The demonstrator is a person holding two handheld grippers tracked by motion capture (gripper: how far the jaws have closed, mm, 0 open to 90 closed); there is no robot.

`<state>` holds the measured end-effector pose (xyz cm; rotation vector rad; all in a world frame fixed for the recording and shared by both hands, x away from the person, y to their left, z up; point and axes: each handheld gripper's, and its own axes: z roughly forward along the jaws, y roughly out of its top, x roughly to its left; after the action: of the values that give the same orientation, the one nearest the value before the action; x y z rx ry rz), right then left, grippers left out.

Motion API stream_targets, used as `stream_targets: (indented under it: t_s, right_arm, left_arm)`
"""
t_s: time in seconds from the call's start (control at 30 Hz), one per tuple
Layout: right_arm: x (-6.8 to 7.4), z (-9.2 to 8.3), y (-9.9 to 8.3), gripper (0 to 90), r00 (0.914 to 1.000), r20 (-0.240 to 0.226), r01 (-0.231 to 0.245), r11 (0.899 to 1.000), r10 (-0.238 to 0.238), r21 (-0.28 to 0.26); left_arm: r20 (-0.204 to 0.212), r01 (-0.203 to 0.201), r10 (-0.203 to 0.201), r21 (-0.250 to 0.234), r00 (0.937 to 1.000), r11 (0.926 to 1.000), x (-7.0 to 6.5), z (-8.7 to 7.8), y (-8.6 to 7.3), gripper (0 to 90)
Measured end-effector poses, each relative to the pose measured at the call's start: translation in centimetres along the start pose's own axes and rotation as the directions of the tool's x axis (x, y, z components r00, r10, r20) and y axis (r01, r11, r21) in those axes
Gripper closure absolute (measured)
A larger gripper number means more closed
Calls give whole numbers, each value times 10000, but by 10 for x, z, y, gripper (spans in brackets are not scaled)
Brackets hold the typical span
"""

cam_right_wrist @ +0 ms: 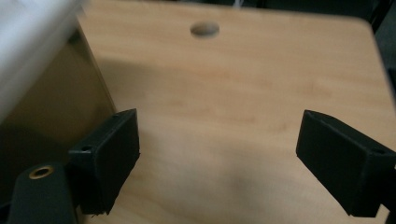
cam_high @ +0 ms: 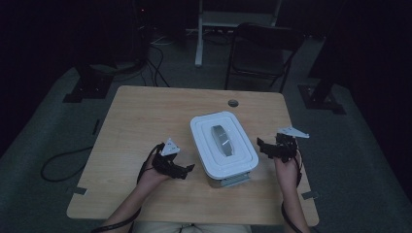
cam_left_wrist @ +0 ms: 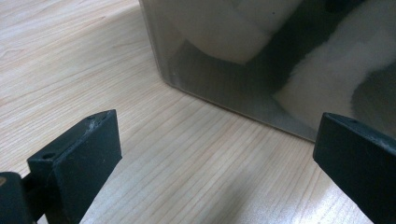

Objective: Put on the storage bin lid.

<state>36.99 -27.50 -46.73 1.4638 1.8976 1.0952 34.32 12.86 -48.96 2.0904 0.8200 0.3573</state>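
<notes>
The lidded box sits mid-counter, lid on, not yet gripped. My left tool waits at its eight o'clock, my right tool at its three o'clock, both released and empty. Everything remains.

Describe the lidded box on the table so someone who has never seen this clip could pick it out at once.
On the wooden table, look right of centre, between the left gripper and the right gripper. There stands a rectangular container with translucent walls. Its white ridged lid with a grey handle marks it out.
</notes>
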Motion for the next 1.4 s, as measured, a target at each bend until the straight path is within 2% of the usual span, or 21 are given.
stream_targets:
  t_s: [0.13, 0.4, 0.5, 0.7, 0.8, 0.83, 1.0, 1.17, 1.4]
  right_arm:
    - [2, 9, -20, 132, 9991, -300, -281, 9992, 290, 300]
    - [20, 17, -39, 131, 9971, -755, 77, 9987, -38, 508]
    - [26, 18, -42, 144, 9969, -724, 359, 9982, -323, 489]
    - [28, 17, -46, 151, 9955, -932, 200, 9984, -151, 522]
    - [33, 16, -47, 152, 9920, -1248, 251, 9977, -171, 629]
    - [35, 16, -48, 161, 9904, -1363, 302, 9975, -212, 642]
    - [46, 15, -51, 165, 9831, -1801, 433, 9970, -312, 637]
    - [59, 14, -51, 170, 9814, -1731, 953, 9935, -834, 618]
    - [70, 17, -51, 169, 9731, -2124, 1049, 9923, -887, 661]
  left_arm:
    - [9, -33, 33, 5, 10000, 10000, -1, 2, 2, 17]
    - [46, -9, 9, 42, 10000, 10000, 0, 11, 6, 17]
    - [-3, 32, -32, 86, 10000, 10000, 2, 15, 6, 17]
    - [-51, -23, 24, 131, 10000, 9999, 3, 18, 9, 17]
    - [-82, -45, 47, 164, 10000, 9999, 3, 19, 11, 17]
    - [-214, -139, 144, 234, 9997, 9996, 3, 18, 11, 17]
    - [-398, -9, 19, 232, 9992, 9997, 10, 14, 9, 17]
    - [-561, 74, -60, 260, 9984, 9996, 16, 8, 6, 17]
    - [-721, 238, -221, 227, 9972, 9995, 25, 0, 1, 17]
